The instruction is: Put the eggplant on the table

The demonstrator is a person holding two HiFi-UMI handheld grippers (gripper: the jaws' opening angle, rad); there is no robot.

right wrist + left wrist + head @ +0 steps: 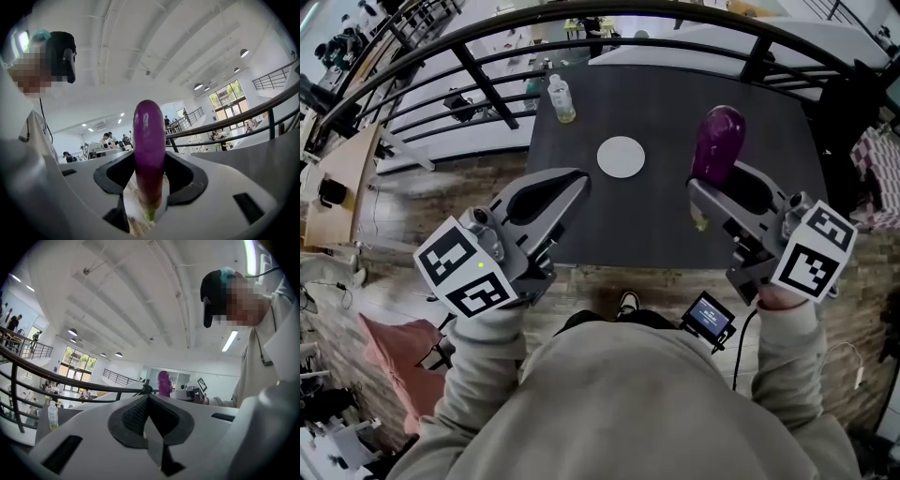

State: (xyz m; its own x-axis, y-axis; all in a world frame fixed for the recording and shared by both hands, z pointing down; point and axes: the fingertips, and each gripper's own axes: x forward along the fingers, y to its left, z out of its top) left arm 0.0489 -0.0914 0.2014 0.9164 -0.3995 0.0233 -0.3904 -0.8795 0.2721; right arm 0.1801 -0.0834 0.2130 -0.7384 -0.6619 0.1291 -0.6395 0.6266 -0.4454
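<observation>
— What does the eggplant [149, 154] look like?

— Glossy purple, long and smooth, standing upright. Its green stem end points down, and the rounded end rises well above the jaws.

— Where is it?

— Up in the air in the right gripper [149, 183]. The jaws are clamped on its lower part, one on each side. In the head view it hangs over the near right part of the table [675, 94] and does not touch it.

— And the left gripper [149, 397]?

— Jaws together, nothing between them. It is held level at the table's near left edge.

— Any containers?

— A clear bottle [562, 99] stands upright near the far left corner, with yellowish liquid low in it. A white round plate [621, 157] lies flat about mid-table, well apart from the bottle and to the left of the eggplant.

— The surface?

— A dark, matte, square tabletop. The floor [619, 272] beside it is brick-patterned.

— The room?

— A big bright hall. A black railing [487, 47] curves behind the table. The white ceiling [154, 51] has beams and round lamps [198, 86]. Tall windows are at the far end, and people [107, 139] are at desks in the distance, too small to make out further.
</observation>
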